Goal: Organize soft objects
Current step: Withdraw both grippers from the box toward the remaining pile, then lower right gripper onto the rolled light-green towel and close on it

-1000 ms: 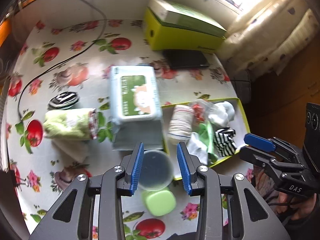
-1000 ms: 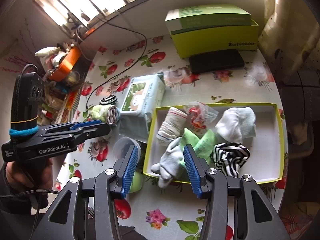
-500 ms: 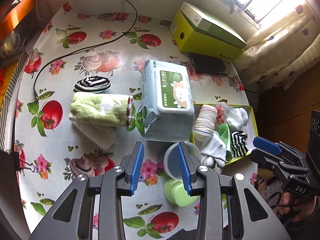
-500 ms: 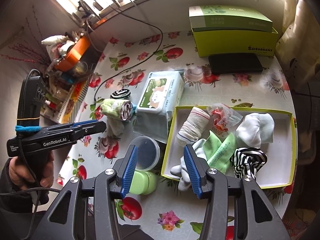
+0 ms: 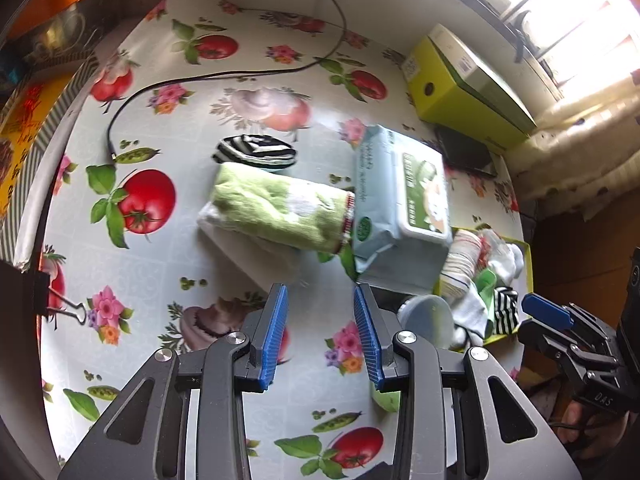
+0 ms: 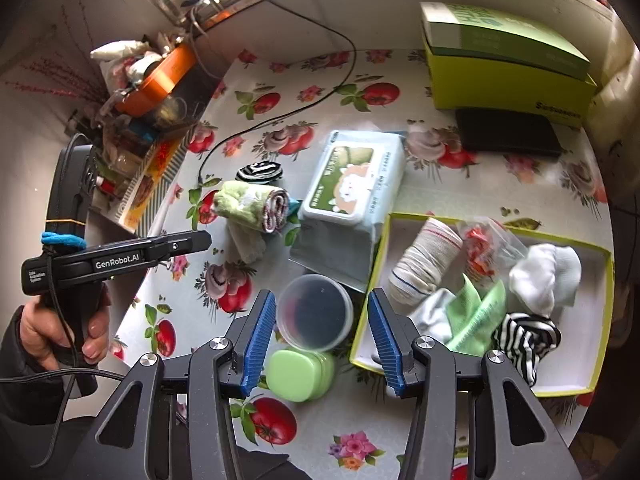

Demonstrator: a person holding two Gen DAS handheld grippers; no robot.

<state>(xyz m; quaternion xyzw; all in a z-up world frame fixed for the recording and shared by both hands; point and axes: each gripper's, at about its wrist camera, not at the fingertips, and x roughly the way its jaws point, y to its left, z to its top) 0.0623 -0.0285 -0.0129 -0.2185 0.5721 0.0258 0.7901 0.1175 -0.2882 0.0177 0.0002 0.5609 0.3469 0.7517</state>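
Observation:
A rolled green towel (image 5: 280, 210) lies on the flowered tablecloth, on a white cloth (image 5: 248, 246), with a black-and-white striped sock (image 5: 254, 152) just beyond it. My left gripper (image 5: 320, 336) is open and empty, short of the towel. The yellow-rimmed box (image 6: 600, 384) holds several socks and cloths, among them a striped sock (image 6: 524, 336) and a white sock (image 6: 548, 276). My right gripper (image 6: 320, 340) is open and empty above a clear plastic tub (image 6: 316, 312) left of the box. The towel (image 6: 250, 206) also shows in the right wrist view.
A wet-wipes pack (image 5: 400, 204) sits between towel and box. A green soap case (image 6: 300, 374) lies by the tub. A yellow-green carton (image 6: 508, 64) and a black wallet (image 6: 508, 132) stand at the back. A black cable (image 5: 224, 76) crosses the table. Clutter lines the left edge.
My left gripper has swung left, away from the tub and box, and now faces the green towel. My right gripper has drifted left, from the box's front edge to over the tub.

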